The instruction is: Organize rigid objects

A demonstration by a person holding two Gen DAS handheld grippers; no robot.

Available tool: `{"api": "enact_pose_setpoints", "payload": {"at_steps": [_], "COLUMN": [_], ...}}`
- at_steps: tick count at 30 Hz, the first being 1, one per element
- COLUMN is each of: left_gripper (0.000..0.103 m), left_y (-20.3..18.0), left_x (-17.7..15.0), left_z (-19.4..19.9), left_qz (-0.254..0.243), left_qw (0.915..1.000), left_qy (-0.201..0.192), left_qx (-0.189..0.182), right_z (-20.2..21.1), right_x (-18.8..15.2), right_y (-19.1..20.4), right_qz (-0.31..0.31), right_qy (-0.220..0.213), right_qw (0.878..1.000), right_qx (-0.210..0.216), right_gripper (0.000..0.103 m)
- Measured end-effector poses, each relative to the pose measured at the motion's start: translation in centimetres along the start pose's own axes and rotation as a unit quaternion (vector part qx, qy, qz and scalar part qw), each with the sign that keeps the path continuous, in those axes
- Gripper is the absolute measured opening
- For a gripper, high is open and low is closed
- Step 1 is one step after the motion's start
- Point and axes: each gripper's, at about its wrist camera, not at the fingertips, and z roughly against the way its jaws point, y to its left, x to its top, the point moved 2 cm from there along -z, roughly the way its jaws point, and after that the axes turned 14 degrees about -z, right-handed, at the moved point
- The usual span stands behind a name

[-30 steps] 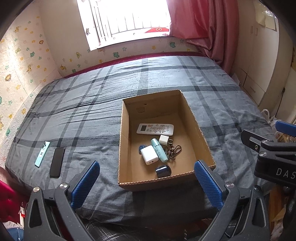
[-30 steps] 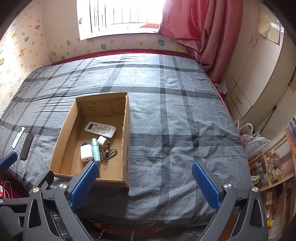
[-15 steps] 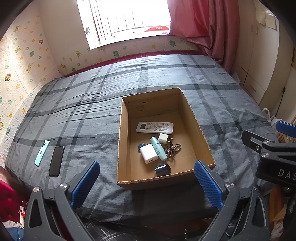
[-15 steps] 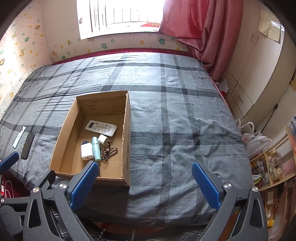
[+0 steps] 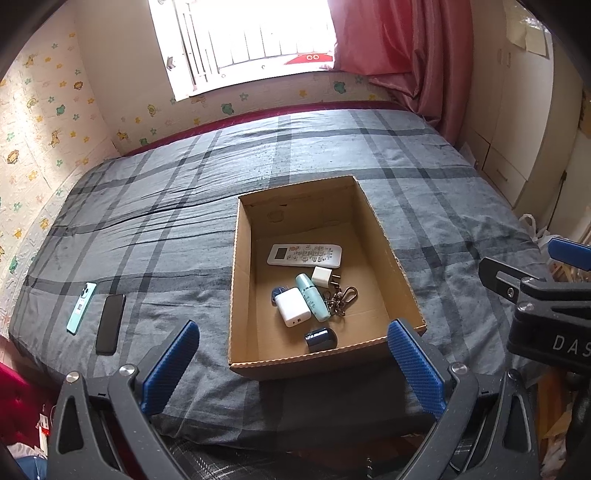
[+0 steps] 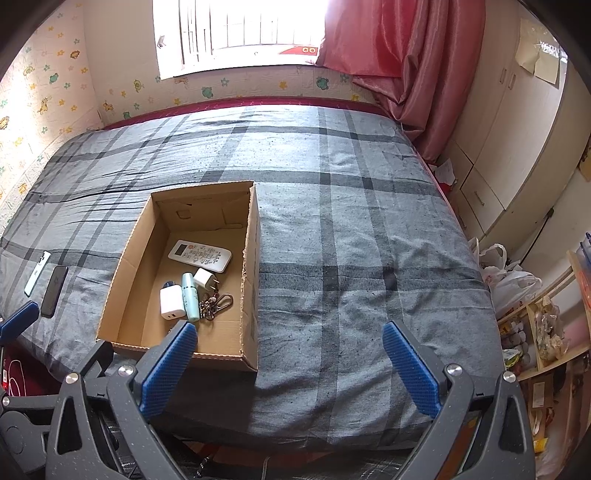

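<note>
Both hand-held grippers (image 5: 293, 347) (image 6: 290, 349) spread wide, empty, plaid bed (image 6: 351, 240), pink curtain (image 6: 402, 66), window (image 5: 251, 33)

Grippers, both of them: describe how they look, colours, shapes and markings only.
The left gripper has a dark grey speckled frame with triangular cut-outs, silver bolts and ribbed blue pads on its two fingers. The right gripper looks the same; seen from the left wrist view, its black body bears white letters "DAS".
</note>
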Motion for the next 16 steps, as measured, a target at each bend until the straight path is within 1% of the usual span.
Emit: {"api": "enact_pose_setpoints", "payload": {"at_steps": [8,12,14,16], "left_gripper": [0.103,0.103,0.103,0.103], "left_y": [-0.2,-0.29,-0.28,-0.31], "left_x": [0.33,0.41,0.42,0.62], "left_z": [-0.28,-0.46,-0.41,-0.31], "left_qz": [-0.008,-0.01,-0.01,-0.014], "left_qw": [1.0,0.9999,0.9998,0.9991], "left_qy": [0.001,0.0,-0.008,-0.019], "left_qx": [0.001,-0.005,-0.014,-0.034], "right_z": [-0.05,-0.09,-0.25,-0.4], "right_x": [0.28,0.39,0.49,0.54], "right_y": [0.24,0.39,0.47,0.39], "right_qz": [0.002,0.005,0.006,0.006], "right_qy": [-0.004,-0.007,-0.006,-0.007], "right_qw": [1.0,1.0,1.0,1.0], "right_qx": [0.008,0.008,0.01,0.013], "right_gripper": [0.103,0.103,0.103,0.103]}}
